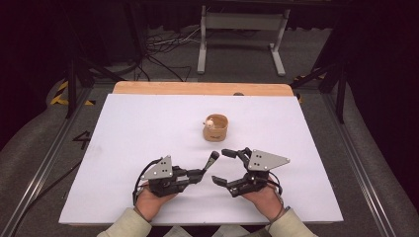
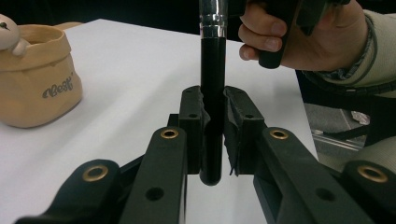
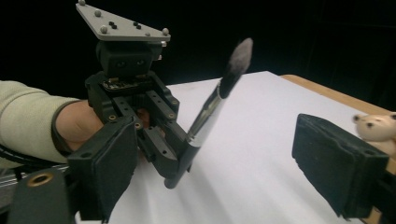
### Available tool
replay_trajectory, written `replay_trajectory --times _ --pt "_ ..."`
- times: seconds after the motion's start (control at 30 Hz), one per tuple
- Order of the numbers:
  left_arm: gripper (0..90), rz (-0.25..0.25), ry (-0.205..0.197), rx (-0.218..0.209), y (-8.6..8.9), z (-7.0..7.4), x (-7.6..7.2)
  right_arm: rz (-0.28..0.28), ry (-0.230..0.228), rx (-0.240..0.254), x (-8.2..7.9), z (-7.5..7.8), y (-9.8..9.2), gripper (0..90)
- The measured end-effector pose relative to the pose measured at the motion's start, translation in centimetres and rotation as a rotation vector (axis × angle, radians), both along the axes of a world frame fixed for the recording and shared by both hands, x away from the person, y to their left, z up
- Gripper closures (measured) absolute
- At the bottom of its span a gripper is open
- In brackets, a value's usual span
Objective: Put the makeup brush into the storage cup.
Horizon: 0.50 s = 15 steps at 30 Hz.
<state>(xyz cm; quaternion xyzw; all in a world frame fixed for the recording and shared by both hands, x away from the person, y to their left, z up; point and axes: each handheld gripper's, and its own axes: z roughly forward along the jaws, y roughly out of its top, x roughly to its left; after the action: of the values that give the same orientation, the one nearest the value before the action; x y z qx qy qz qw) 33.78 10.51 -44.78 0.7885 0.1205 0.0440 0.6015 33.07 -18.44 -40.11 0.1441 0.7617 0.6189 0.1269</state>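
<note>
While left tongs (image 1: 203,173) clamp brush (image 1: 212,159), surrounding table (image 1: 128,128) open.

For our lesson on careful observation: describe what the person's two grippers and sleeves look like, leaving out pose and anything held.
Both the left gripper and the right gripper are black, each with two jaws with brass-coloured pivot rivets and flat black pads. Each carries a grey three-cornered plate on top, studded with small markers. A black cable trails from the left gripper. The person wears pale, cream-coloured sleeves.

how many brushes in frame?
1. The makeup brush is clamped by its black handle in the left tongs, bristles up, near the tan pouch. The pouch's inside can't be seen, so more may be hidden.
</note>
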Motion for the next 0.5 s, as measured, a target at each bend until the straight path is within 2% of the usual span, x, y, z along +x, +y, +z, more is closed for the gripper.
replay_trajectory --times 0.17,0.3,0.5 --pt "78.5 0.005 -0.013 0.016 -0.15 -0.02 -0.16 0.032 0.032 0.011 0.38 -0.27 1.04 28.9" --pt "78.6 0.003 -0.024 0.023 -0.25 -0.01 -0.25 0.042 0.046 0.020 0.49 -0.26 1.25 43.9" --pt "78.5 0.008 -0.032 0.026 -0.28 0.01 -0.32 0.045 0.052 0.028 0.72 -0.36 1.22 52.2"
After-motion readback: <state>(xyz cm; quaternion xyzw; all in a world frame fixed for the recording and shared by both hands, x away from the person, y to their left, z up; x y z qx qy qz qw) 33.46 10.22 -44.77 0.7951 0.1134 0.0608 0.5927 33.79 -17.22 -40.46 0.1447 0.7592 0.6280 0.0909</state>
